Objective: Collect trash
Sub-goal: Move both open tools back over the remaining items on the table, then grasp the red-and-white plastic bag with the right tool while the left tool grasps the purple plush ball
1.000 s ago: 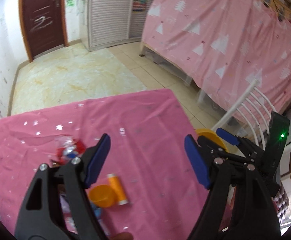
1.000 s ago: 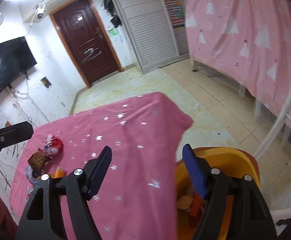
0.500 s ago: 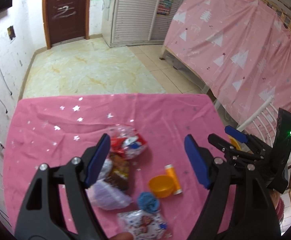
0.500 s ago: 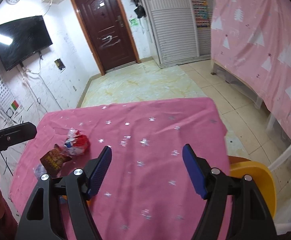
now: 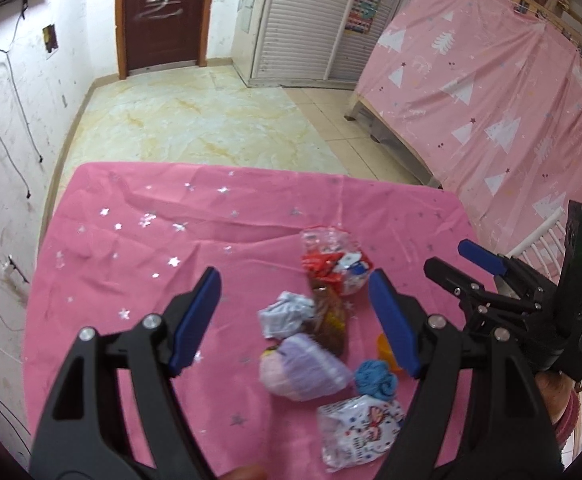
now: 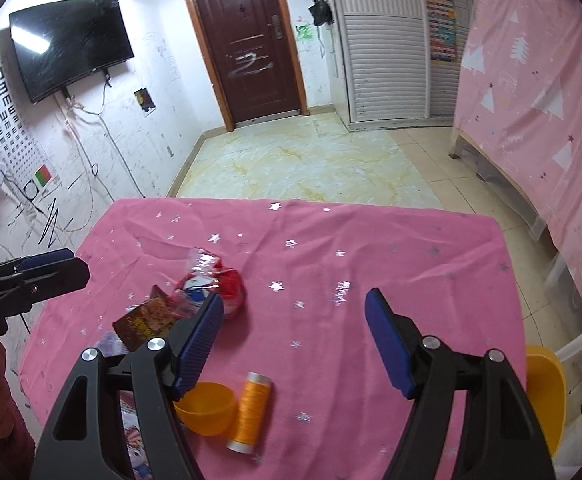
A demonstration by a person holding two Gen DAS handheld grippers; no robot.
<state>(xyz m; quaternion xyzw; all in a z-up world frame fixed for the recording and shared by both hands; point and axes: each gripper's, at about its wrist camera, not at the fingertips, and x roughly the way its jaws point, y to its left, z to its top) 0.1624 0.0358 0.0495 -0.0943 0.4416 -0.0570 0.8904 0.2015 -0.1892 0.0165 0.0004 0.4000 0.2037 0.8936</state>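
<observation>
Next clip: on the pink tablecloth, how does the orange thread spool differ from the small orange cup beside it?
The orange thread spool is a slim cylinder lying on its side; the small orange cup is wider and rounder. The spool is wound with thread and has pale ends; the cup looks smooth, plain plastic. The spool is in full view in the right wrist view; the cup is partly hidden behind a tool finger. Both are orange and rest close together on the pink tablecloth.

- The eye chart (image 6: pixel 1 108) on the left wall carries rows of the letter "E" turned different ways, shrinking downward.
- The dark door (image 6: pixel 247 40) bears a white scrawl that looks like a "2" or "Z".
- The left gripper's body at the picture's left edge shows white letters, roughly "OLAI", cut off.
- Print on the wrappers and the wall poster is too small to read.
</observation>
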